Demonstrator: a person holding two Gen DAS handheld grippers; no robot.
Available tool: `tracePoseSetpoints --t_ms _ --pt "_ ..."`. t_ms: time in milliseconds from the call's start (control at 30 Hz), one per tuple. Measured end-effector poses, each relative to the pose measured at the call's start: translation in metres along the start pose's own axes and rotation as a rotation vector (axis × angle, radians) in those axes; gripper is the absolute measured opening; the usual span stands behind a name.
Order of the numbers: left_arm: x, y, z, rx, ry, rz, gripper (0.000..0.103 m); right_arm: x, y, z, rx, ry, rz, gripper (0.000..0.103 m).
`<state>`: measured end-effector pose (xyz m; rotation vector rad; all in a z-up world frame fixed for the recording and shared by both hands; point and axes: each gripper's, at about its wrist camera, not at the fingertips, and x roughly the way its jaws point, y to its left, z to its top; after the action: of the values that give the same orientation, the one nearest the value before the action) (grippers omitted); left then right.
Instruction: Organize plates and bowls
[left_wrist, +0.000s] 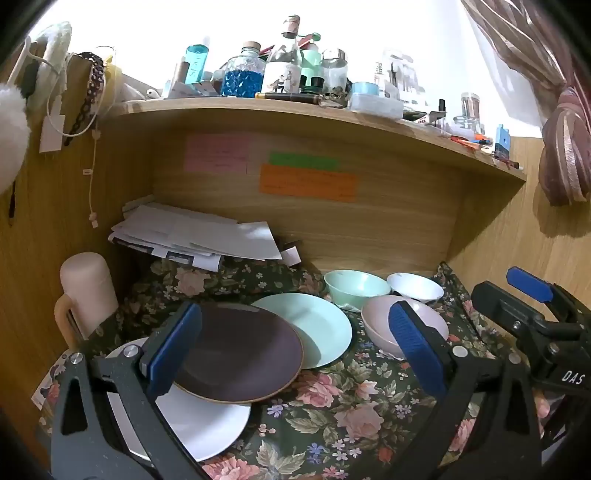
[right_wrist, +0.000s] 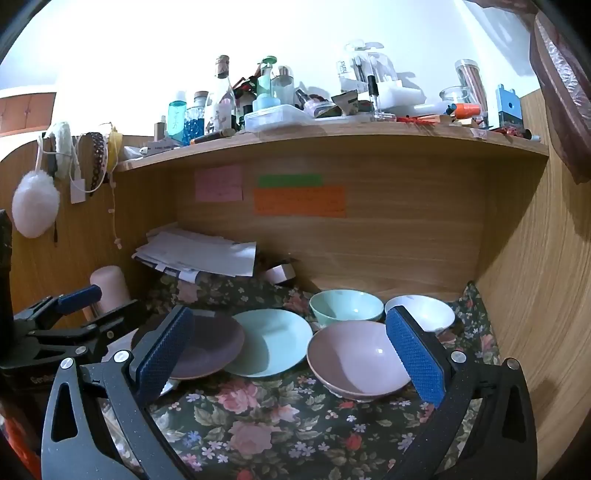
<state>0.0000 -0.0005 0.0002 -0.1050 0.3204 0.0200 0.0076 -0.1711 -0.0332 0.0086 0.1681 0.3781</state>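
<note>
A dark brown plate (left_wrist: 240, 354) lies partly on a white plate (left_wrist: 207, 428) and overlaps a mint plate (left_wrist: 317, 328). Behind stand a mint bowl (left_wrist: 356, 286), a white bowl (left_wrist: 415, 286) and a pink bowl (left_wrist: 384, 325). My left gripper (left_wrist: 295, 347) is open above the brown plate, holding nothing. My right gripper (right_wrist: 295, 350) is open and empty, with the pink bowl (right_wrist: 354, 360) between its fingers' lines of sight. The mint plate (right_wrist: 271, 341), brown plate (right_wrist: 210, 350), mint bowl (right_wrist: 345, 306) and white bowl (right_wrist: 424, 312) also show there. The right gripper shows at the left wrist view's right edge (left_wrist: 535, 306).
A floral cloth (left_wrist: 351, 406) covers the desk. A pink cylinder mug (left_wrist: 86, 291) stands at the left. A stack of papers (left_wrist: 192, 236) lies at the back. A cluttered shelf (left_wrist: 295, 110) overhangs, with wooden walls left, back and right (right_wrist: 524, 295).
</note>
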Motion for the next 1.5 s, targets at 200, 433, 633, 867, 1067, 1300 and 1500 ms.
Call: tracePoseSetpoints --t_ms 200,433,633,867,1067,1300,1500 --pt "-0.002 -0.005 0.000 0.014 -0.006 0.000 0.103 0.000 -0.001 0.000 0.009 0.000 0.001 0.103" --pt "-0.004 -0.006 -0.001 0.003 -0.012 0.000 0.103 -0.002 0.003 0.005 0.016 0.006 0.002 0.103" --pt "-0.004 -0.004 -0.001 0.002 -0.012 0.000 0.103 -0.005 0.001 0.003 0.018 0.004 0.006 0.103" --pt "-0.005 -0.004 0.003 0.005 -0.020 0.000 0.103 -0.006 0.001 0.002 0.021 0.002 0.007 0.103" --pt "-0.005 -0.005 0.004 0.007 -0.022 0.001 0.103 -0.006 0.002 0.004 0.022 0.000 0.006 0.103" --pt "-0.005 -0.005 0.006 0.008 -0.023 0.001 0.103 -0.007 0.003 0.005 0.021 -0.005 0.006 0.103" --pt "-0.005 -0.006 0.008 0.010 -0.028 0.002 0.103 -0.010 0.002 0.007 0.024 -0.020 0.004 0.103"
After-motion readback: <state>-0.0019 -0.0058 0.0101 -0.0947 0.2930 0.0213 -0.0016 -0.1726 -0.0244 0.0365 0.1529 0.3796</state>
